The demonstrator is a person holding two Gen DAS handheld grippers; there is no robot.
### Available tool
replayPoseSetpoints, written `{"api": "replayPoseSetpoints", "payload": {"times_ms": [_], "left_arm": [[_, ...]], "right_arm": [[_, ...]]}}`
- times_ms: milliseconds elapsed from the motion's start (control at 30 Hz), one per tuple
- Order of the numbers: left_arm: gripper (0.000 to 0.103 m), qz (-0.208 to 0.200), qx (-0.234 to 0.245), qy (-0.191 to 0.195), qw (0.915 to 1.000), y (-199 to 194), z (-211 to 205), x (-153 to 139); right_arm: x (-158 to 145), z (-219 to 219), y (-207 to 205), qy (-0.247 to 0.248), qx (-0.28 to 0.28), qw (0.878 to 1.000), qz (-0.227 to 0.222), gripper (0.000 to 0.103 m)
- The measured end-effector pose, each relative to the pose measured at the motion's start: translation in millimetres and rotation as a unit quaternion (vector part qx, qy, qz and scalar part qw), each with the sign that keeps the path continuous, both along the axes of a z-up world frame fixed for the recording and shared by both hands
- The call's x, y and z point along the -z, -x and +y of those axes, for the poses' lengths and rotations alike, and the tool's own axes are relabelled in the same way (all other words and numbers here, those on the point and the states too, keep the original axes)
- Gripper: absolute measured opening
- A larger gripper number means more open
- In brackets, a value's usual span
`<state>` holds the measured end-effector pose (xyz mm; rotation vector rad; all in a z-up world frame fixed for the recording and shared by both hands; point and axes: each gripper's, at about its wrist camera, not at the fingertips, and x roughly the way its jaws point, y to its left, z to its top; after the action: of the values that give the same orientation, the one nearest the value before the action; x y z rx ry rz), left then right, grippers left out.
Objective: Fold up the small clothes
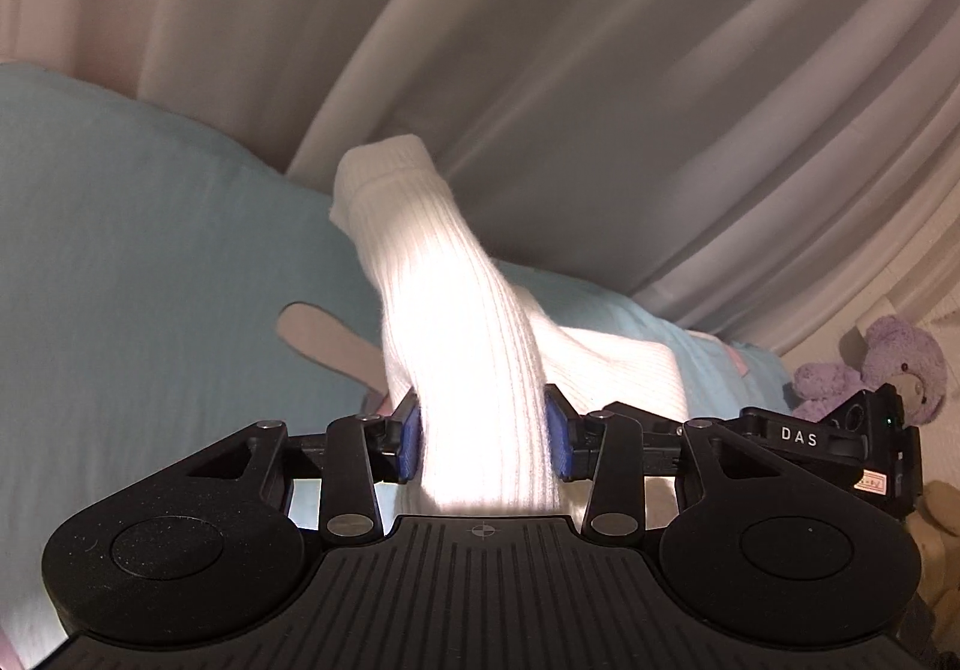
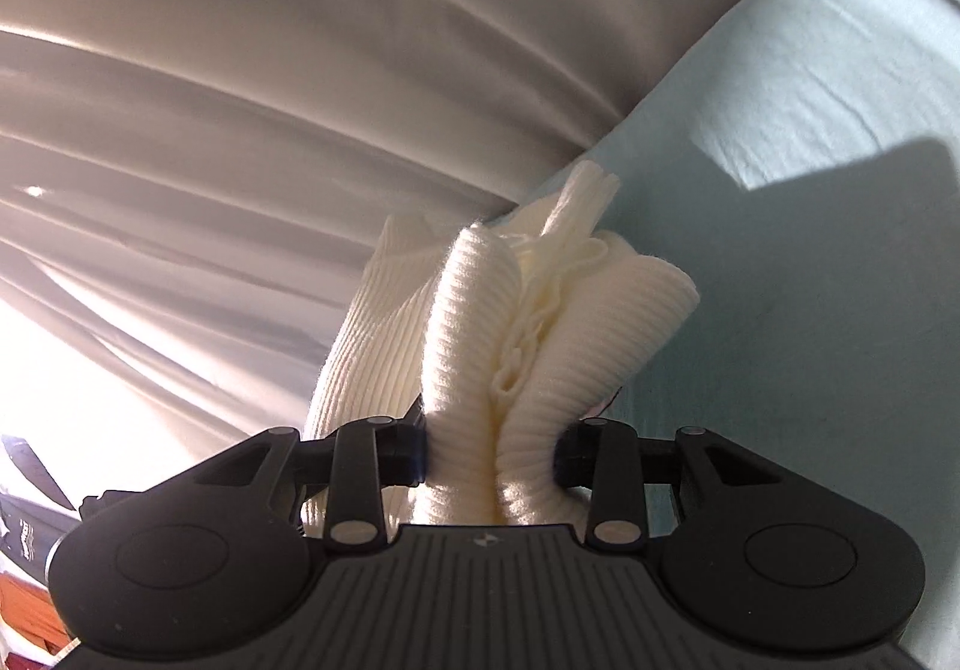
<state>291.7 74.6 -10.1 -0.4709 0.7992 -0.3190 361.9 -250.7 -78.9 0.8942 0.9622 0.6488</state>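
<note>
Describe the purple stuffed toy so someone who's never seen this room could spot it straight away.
Start at the light blue bedsheet below the pale curtain, and follow it to its far right end in the left wrist view. There sits the purple stuffed toy, a fuzzy lavender bear, the only purple thing, unlike the white ribbed sock.

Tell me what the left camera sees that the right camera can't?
Only the left wrist view shows a purple teddy, a grey strip lying on the sheet, and the other gripper's black body marked DAS. Only the right wrist view shows the sock's bunched, scrunched-up end and a big dark shadow on the sheet. Both show a white ribbed sock pinched in a gripper, the blue sheet and the pale curtain.
</note>
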Motion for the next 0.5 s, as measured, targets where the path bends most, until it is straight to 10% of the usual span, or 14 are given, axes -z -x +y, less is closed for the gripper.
{"api": "replayPoseSetpoints", "payload": {"times_ms": [133,500], "left_arm": [[0.048,0.026,-0.056,-0.047,0.997,19,11,24],[0.068,0.012,-0.039,-0.064,0.9971,129,12,46]], "right_arm": [[8,4,9,0.072,0.029,0.997,0.012,0.054],[10,-18,114,0.063,0.016,0.998,-0.023,0.059]]}}
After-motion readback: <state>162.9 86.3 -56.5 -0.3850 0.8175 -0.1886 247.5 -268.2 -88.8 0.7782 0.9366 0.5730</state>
